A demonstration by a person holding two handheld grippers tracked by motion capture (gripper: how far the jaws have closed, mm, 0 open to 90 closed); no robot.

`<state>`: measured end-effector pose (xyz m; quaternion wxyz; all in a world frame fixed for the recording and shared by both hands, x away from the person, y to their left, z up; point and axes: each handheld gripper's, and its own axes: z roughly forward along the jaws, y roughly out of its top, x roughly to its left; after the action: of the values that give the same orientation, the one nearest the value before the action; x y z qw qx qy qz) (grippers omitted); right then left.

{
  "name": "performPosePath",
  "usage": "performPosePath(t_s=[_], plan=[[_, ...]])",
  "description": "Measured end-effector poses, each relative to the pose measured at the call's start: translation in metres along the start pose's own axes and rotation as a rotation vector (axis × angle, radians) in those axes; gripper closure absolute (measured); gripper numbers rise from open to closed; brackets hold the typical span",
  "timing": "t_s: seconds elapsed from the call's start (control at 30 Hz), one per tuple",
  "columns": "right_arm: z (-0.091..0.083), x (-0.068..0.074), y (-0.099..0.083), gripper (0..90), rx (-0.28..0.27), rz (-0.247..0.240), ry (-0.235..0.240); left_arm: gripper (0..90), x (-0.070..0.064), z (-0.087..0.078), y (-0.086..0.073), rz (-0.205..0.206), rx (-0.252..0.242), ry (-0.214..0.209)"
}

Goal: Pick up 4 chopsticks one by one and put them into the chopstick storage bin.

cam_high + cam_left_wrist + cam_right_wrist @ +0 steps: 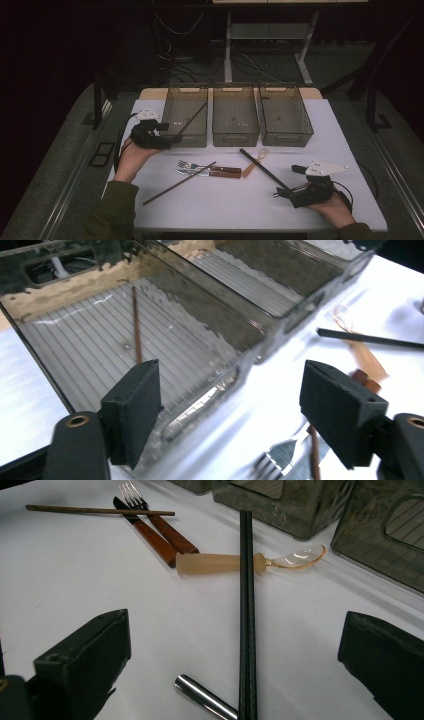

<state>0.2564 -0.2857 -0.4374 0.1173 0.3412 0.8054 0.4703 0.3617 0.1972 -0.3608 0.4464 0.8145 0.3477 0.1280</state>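
Right tongs [240, 670] sit low over the white table [320, 135], spread wide with a black chopstick [246, 605] lying between the jaws. I think they are lined up this way to pinch it next. A small shiny metal tip [202, 696] lies just beside the chopstick's near end; I cannot tell what it is. The chopstick crosses over a see-through plastic spoon [250, 561].

Left tongs [230, 410] are spread wide too and hold nothing. They hang at the near edge of the left bin [186, 115], where a brown chopstick [136, 325] already lies inside. It looks like sticks go in that bin.

Another brown chopstick [179, 183], a fork [210, 167] and a knife [212, 174] with wooden handles lie on the table. The middle bin [235, 116] and the right bin [285, 115] stand beside the first.
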Motion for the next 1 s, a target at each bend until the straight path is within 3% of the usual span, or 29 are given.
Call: performPosePath(t_s=[0.4, 0.53, 0.73, 1.0], plan=[[0.004, -0.004, 0.000, 0.8, 0.013, -0.013, 0.009, 20.6, -0.034, -0.002, -0.034, 0.055, -0.005, -0.046], [0.004, -0.007, 0.000, 0.8, 0.018, -0.008, 0.016, 18.1, -0.041, -0.001, -0.044, 0.073, -0.001, -0.039], [0.003, -0.006, 0.000, 0.8, 0.011, -0.007, 0.013, 18.2, -0.048, -0.001, -0.062, 0.089, -0.007, -0.040], [0.002, -0.007, -0.001, 0.8, 0.010, 0.000, 0.004, 23.8, -0.051, -0.002, -0.081, 0.096, 0.024, -0.059]])
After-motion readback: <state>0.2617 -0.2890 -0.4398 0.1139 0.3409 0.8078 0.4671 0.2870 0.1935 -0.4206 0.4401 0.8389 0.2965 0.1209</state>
